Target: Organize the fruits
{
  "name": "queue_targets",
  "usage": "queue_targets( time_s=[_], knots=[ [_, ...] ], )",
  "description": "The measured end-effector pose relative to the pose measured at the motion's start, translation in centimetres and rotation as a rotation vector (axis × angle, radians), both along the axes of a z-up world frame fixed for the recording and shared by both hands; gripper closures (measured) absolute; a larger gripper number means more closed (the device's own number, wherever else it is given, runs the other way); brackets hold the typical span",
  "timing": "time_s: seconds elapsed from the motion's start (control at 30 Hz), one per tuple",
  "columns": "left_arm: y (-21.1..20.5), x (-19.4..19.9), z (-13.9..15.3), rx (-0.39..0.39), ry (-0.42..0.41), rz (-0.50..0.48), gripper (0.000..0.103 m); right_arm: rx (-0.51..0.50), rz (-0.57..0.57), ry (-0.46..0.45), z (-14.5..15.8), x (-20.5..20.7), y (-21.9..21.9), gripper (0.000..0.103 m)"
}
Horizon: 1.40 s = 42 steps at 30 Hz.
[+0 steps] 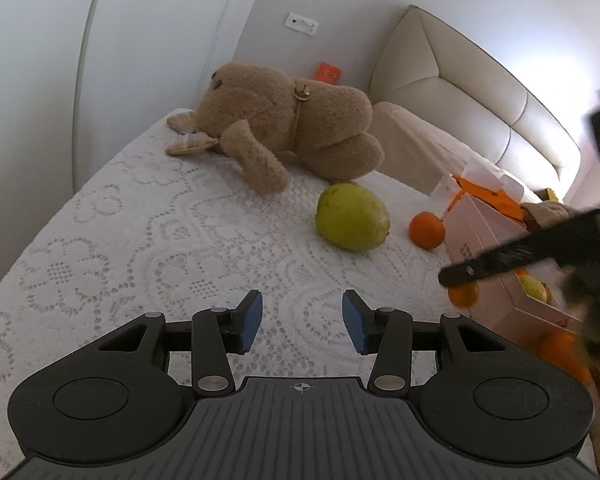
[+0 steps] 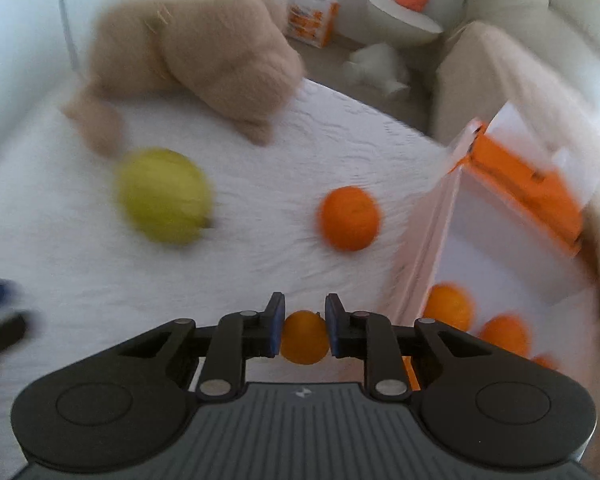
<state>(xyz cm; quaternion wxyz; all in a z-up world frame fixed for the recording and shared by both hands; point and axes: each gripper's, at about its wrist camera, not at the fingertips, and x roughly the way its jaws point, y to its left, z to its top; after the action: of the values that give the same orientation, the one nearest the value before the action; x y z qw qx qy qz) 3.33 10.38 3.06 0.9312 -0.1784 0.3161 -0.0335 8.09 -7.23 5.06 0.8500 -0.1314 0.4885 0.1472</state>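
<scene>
My right gripper (image 2: pixel 305 330) is shut on a small orange (image 2: pixel 304 338) and holds it above the white bed cover, just left of the open cardboard box (image 2: pixel 496 240). The box holds several oranges (image 2: pixel 448 306). A green fruit (image 2: pixel 164 196) and a loose orange (image 2: pixel 350 218) lie on the cover ahead. My left gripper (image 1: pixel 302 320) is open and empty over the cover, with the green fruit (image 1: pixel 352 216) and the loose orange (image 1: pixel 427 230) beyond it. The right gripper shows as a dark blur (image 1: pixel 540 248) at the right edge, over the box (image 1: pixel 484 224).
A large brown plush toy (image 1: pixel 284 128) lies across the far side of the bed (image 1: pixel 100 240). A beige pillow (image 1: pixel 420 144) and the padded headboard (image 1: pixel 480 76) are at the right. Beyond the bed's far edge are a round white side table (image 2: pixel 404 20) and an orange-white pack (image 2: pixel 312 16).
</scene>
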Motion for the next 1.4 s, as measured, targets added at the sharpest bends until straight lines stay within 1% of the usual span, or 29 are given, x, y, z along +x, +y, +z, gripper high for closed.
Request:
queue_targets(
  time_s=[0.03,0.07,0.2,0.37,0.4,0.47,0.5,0.57,0.6,0.67,0.73,0.8,0.87,0.93,0.97,1.03,1.07,1.17,1.27,1.3,1.33,1.37,1.4],
  knots=[
    [-0.3,0.1,0.0,0.001,0.003,-0.006,0.054,0.051,0.020,0.009,0.3,-1.3,-0.3,0.082],
    [-0.6,0.1,-0.1,0.004,0.006,-0.012,0.054,0.078,0.033,0.009,0.4,-2.3,-0.4,0.082],
    [-2.2,0.3,-0.1,0.024,0.015,-0.059,0.054,0.152,0.053,-0.013,0.4,-5.8,-1.0,0.081],
    [-4.2,0.3,0.0,0.053,0.024,-0.125,0.054,0.224,0.060,-0.032,0.4,-6.9,-2.1,0.078],
    [-4.5,0.4,0.0,0.060,0.025,-0.131,0.054,0.233,0.055,-0.049,0.7,-7.0,-2.3,0.077],
    [-5.2,0.5,0.1,0.074,0.019,-0.153,0.054,0.245,0.030,-0.120,1.5,-8.0,-3.1,0.074],
    [-5.6,0.5,0.2,0.081,0.016,-0.170,0.054,0.247,0.010,-0.162,1.9,-8.5,-3.6,0.069],
    [-6.6,0.6,0.4,0.097,0.014,-0.227,0.054,0.250,-0.048,-0.247,2.4,-9.8,-5.0,0.063],
    [-7.1,0.6,0.4,0.103,0.013,-0.254,0.054,0.257,-0.071,-0.275,2.4,-10.5,-5.6,0.062],
    [-7.8,0.7,0.4,0.118,0.013,-0.270,0.054,0.292,-0.104,-0.289,2.0,-11.5,-7.0,0.061],
    [-8.0,1.5,0.8,0.119,0.010,-0.244,0.054,0.333,-0.131,-0.276,1.1,-12.3,-8.2,0.061],
    [-8.5,2.9,1.7,0.129,-0.023,-0.255,0.054,0.353,-0.151,-0.274,0.0,-13.0,-9.0,0.061],
    [-9.3,5.0,2.9,0.143,-0.047,-0.306,0.054,0.353,-0.151,-0.283,-1.2,-13.5,-9.1,0.061],
    [-10.3,7.7,3.7,0.143,-0.036,-0.359,0.053,0.338,-0.132,-0.272,-2.5,-13.7,-8.9,0.061],
    [-10.8,9.0,4.1,0.162,-0.025,-0.367,0.053,0.337,-0.121,-0.263,-3.1,-13.5,-8.7,0.061],
    [-12.2,11.8,4.5,0.223,-0.002,-0.346,0.054,0.333,-0.108,-0.252,-4.0,-13.4,-8.5,0.062],
    [-12.8,13.0,4.6,0.235,0.009,-0.332,0.054,0.327,-0.106,-0.249,-4.4,-13.4,-8.4,0.062],
    [-14.6,16.4,4.0,0.240,0.054,-0.287,0.054,0.315,-0.090,-0.252,-5.5,-13.5,-8.2,0.062],
    [-16.4,19.3,2.7,0.277,0.111,-0.272,0.054,0.299,-0.067,-0.292,-5.9,-14.2,-8.0,0.060],
    [-16.6,19.8,2.3,0.288,0.128,-0.273,0.054,0.298,-0.061,-0.296,-5.9,-14.3,-8.1,0.059],
    [-17.1,20.2,1.9,0.303,0.145,-0.279,0.050,0.301,-0.058,-0.298,-5.9,-14.4,-8.1,0.058],
    [-17.3,20.3,1.6,0.309,0.145,-0.289,0.053,0.304,-0.055,-0.298,-5.9,-14.4,-8.1,0.057],
    [-17.5,20.5,1.6,0.292,0.131,-0.295,0.053,0.307,-0.055,-0.299,-5.9,-14.5,-8.2,0.057]
  ],
)
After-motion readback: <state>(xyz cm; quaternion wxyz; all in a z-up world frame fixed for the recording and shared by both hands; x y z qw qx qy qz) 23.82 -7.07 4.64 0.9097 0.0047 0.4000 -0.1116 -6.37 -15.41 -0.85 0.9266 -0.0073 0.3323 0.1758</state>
